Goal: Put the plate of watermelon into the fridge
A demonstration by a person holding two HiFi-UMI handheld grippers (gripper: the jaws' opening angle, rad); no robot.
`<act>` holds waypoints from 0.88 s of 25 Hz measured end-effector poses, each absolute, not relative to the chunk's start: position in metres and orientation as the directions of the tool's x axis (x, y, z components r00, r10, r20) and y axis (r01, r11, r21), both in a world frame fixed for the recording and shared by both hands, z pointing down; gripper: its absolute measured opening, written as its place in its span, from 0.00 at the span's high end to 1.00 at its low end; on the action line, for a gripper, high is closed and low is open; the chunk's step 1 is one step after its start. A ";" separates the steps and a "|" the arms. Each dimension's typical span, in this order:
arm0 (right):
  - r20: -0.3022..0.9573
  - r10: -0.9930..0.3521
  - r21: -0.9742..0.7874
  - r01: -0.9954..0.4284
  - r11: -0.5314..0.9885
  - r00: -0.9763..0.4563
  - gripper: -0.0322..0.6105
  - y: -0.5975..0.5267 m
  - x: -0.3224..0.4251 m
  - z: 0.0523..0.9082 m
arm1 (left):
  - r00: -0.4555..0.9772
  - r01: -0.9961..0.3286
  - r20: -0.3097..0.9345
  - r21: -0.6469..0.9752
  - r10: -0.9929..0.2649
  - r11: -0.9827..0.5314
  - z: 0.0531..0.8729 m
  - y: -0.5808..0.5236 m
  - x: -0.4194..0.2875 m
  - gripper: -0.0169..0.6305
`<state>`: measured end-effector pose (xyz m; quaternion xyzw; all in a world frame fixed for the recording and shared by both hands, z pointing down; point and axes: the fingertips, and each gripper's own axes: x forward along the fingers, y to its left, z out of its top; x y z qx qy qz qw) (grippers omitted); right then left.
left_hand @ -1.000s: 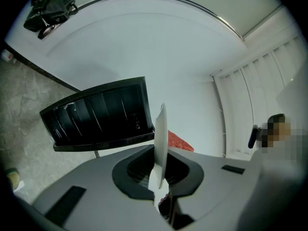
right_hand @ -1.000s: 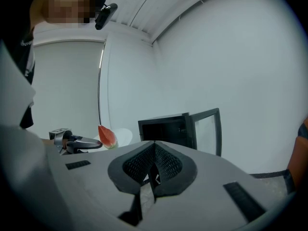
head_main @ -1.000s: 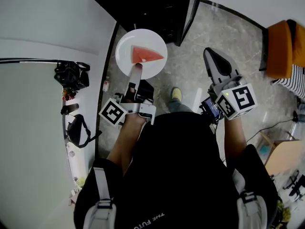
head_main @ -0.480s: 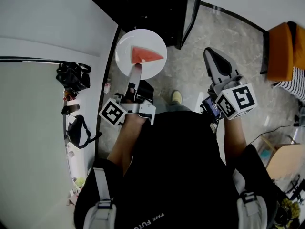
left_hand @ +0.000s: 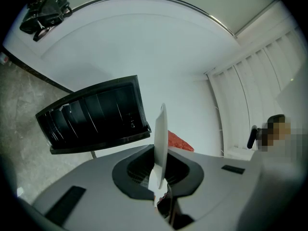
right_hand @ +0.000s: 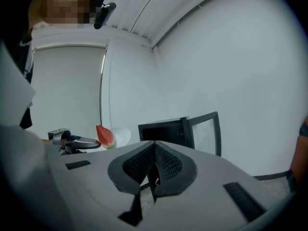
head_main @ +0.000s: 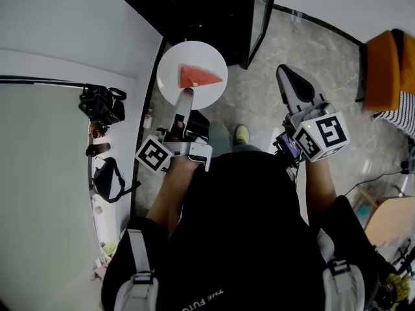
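Nothing shifted, left gripper [head_main: 187,96] clamping plate [head_main: 172,66], watermelon [head_main: 198,76] on it, right gripper [right_hand: 153,169] closed

Fridge [head_main: 194,11]: top cut off by head view's upper edge; interior too dark to make out shelves. Left gripper view: plate [left_hand: 161,138] seen edge-on, hiding most of watermelon [left_hand: 182,142]. Orange object [head_main: 382,70] cut by right edge. Black gear [head_main: 102,105] at white counter's [head_main: 45,173] edge: kind unclear.

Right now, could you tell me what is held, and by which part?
Left gripper: the white plate, by its near rim. Right gripper: nothing.
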<state>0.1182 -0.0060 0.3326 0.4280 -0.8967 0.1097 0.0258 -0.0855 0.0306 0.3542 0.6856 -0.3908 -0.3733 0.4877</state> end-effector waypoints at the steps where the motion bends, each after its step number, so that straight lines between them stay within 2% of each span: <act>1: 0.141 -0.761 -0.175 -0.773 0.610 -0.633 0.94 -0.007 0.118 0.333 | 0.416 -0.173 -0.130 0.960 -0.900 -0.219 0.355 0.030 -0.086 0.93; 22: 0.144 -0.762 -0.180 -0.774 0.607 -0.631 0.94 -0.002 0.111 0.334 | 0.421 -0.177 -0.124 0.960 -0.899 -0.215 0.356 0.031 -0.087 0.93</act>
